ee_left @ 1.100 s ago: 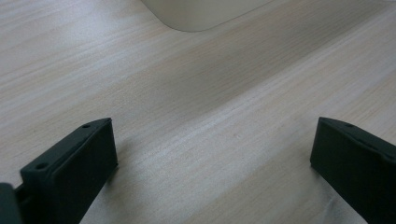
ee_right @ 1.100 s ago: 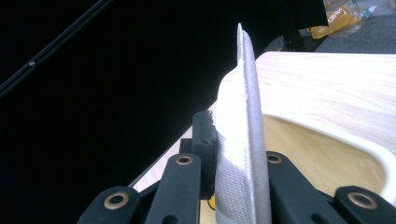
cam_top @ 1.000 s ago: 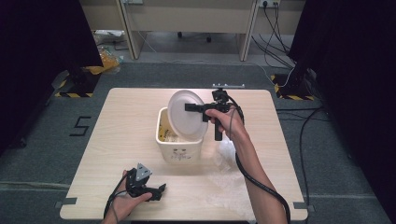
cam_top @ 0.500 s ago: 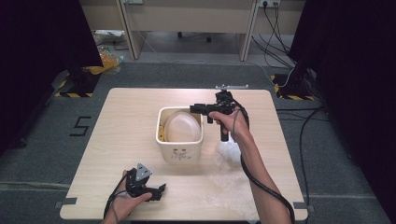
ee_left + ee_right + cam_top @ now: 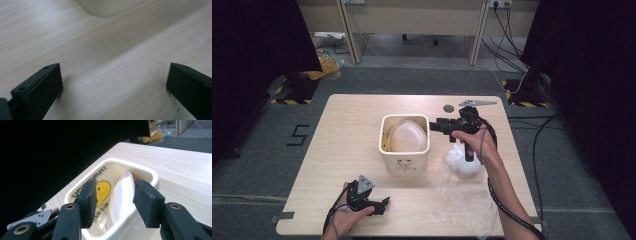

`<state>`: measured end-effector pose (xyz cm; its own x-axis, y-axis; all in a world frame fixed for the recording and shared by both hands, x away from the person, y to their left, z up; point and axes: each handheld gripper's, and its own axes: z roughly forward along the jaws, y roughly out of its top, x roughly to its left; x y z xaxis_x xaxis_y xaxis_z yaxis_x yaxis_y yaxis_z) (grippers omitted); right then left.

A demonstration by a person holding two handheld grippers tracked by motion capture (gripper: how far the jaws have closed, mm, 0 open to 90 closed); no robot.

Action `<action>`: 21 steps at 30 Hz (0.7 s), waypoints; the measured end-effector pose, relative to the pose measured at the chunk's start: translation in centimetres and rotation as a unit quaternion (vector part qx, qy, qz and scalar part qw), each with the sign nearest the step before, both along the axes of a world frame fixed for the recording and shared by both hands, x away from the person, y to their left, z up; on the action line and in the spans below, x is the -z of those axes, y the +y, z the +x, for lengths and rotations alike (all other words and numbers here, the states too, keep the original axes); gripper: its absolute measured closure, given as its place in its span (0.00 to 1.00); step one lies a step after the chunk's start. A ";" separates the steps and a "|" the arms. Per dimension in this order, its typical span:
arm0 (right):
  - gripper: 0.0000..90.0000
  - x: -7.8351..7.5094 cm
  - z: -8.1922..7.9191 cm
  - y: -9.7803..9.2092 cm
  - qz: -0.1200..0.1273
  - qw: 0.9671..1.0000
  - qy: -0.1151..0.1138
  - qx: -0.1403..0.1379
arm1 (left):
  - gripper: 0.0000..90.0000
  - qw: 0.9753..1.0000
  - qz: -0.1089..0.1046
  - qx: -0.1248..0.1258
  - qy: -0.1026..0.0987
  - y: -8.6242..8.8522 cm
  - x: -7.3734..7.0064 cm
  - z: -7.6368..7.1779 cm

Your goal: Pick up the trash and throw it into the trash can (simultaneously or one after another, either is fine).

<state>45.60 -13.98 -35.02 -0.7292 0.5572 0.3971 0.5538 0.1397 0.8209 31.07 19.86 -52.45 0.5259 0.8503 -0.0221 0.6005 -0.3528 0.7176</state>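
1. Nearest to me, my left gripper (image 5: 379,204) rests low on the near left part of the table (image 5: 342,125), held in the person's left hand (image 5: 343,218). In the left gripper view its jaws stand wide apart over bare wood grain with nothing between them, and the rounded bottom corner of the cream bin (image 5: 110,6) shows at the far edge.

2. A sheet of clear plastic wrap (image 5: 462,192) lies flat on the table to the near right, beside the person's right forearm.

3. Just beyond it, a crumpled white plastic bag (image 5: 460,161) sits on the table right of the bin and under the right hand (image 5: 479,142).

4. The square cream bin (image 5: 405,162) stands upright in the middle of the table. A white paper plate (image 5: 406,136) leans tilted inside it, over a plastic bag printed with a yellow smiley face (image 5: 103,190).

5. My right gripper (image 5: 435,125) is just off the bin's right rim, pointing left at it. In the right gripper view its jaws are parted; the plate's edge (image 5: 122,192) shows between them, but farther off inside the bin, so they grip nothing.

6. Farthest off, a small dark disc (image 5: 448,108) and a flat grey metal piece (image 5: 476,103) lie near the far right edge of the table.
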 end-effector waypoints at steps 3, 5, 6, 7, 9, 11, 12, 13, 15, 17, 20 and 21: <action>0.51 0.0 -1.3 -1.0 -0.012 1.000 -0.010 0.004 | 0.00 1.000 0.000 0.000 0.000 0.0 0.0 0.0; 0.49 0.1 -2.1 -1.8 -0.014 1.000 -0.016 0.007 | 0.00 1.000 0.001 0.000 0.000 0.0 0.0 0.0; 0.49 0.1 -2.5 -2.1 -0.016 1.000 -0.019 0.008 | 0.00 1.000 -0.001 -0.001 -0.001 0.0 0.0 0.0; 0.48 0.2 -2.9 -2.4 -0.016 1.000 -0.021 0.008 | 0.00 1.000 0.000 0.000 0.000 0.0 0.0 0.0; 0.47 0.4 -3.7 -3.1 -0.021 0.999 -0.026 0.010 | 0.00 1.000 0.000 0.000 0.000 0.0 0.0 0.0; 0.44 0.8 -4.5 -3.7 -0.029 0.999 -0.029 0.011 | 0.00 1.000 0.000 0.000 0.000 0.0 0.0 0.0; 0.43 1.0 -4.9 -4.0 -0.031 0.999 -0.030 0.012 | 0.00 1.000 0.000 0.000 0.000 0.0 0.0 0.0; 0.43 1.3 -5.3 -4.3 -0.034 0.999 -0.032 0.013 | 0.00 1.000 0.000 0.000 0.000 0.0 0.0 0.0; 0.41 2.1 -6.0 -5.0 -0.039 0.999 -0.031 0.017 | 0.00 1.000 0.002 0.002 0.000 0.0 0.0 0.0; 0.39 2.9 -6.6 -5.5 -0.047 0.998 -0.027 0.020 | 0.00 1.000 -0.001 0.000 -0.001 0.0 0.0 0.0; 0.37 4.2 -7.8 -6.4 -0.053 0.998 -0.022 0.021 | 0.00 1.000 0.000 0.000 0.000 0.0 0.0 0.0; 0.36 4.7 -8.1 -6.8 -0.051 0.998 -0.020 0.022 | 0.00 1.000 0.000 0.000 0.000 0.0 0.0 0.0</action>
<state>37.47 -20.75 -39.77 -0.7172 0.6249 0.3084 0.5287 0.1996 0.8250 31.06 19.85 -52.46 0.5256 0.8504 -0.0225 0.6003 -0.3520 0.7181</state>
